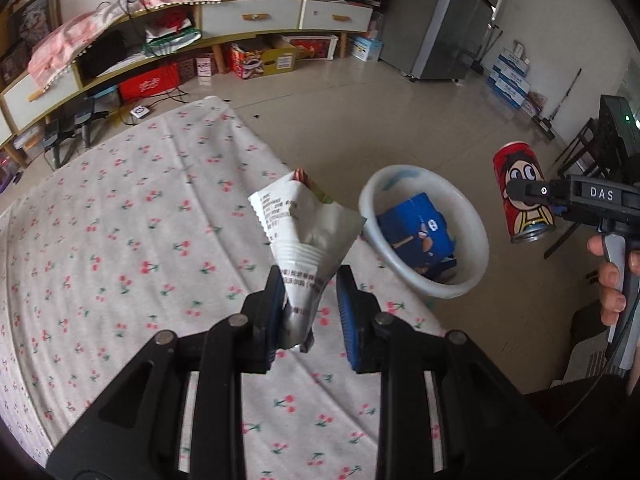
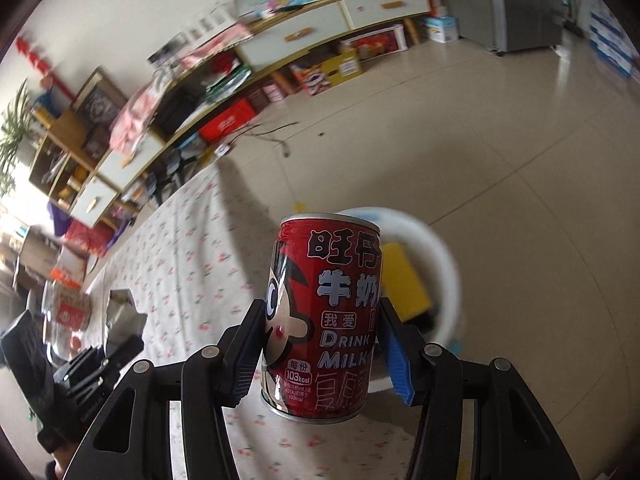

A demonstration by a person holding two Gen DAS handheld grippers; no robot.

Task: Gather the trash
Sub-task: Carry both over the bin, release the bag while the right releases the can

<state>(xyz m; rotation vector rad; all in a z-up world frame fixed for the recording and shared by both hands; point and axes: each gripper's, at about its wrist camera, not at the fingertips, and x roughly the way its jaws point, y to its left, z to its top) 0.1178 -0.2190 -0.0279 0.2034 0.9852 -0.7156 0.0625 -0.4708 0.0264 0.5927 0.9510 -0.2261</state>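
My left gripper (image 1: pixel 310 304) is shut on a crumpled white snack wrapper (image 1: pixel 306 236) and holds it above the cherry-print table (image 1: pixel 120 264), left of the white bin (image 1: pixel 476 240). The bin stands on the floor at the table's edge and holds blue packaging (image 1: pixel 416 232). My right gripper (image 2: pixel 320 344) is shut on a red milk can (image 2: pixel 324 316), upright, in front of the bin (image 2: pixel 444 264). The can (image 1: pixel 522 192) and right gripper (image 1: pixel 532 192) show in the left wrist view, right of the bin. The left gripper (image 2: pixel 100 356) with the wrapper (image 2: pixel 124 316) shows in the right wrist view.
A long low cabinet (image 1: pixel 248 20) with drawers and boxes runs along the far wall. A grey fridge (image 1: pixel 460 20) stands at the back right, with stacked blue boxes (image 1: pixel 512 76) beside it. Tiled floor (image 1: pixel 360 112) lies beyond the table. A dark stand (image 1: pixel 616 132) is at the far right.
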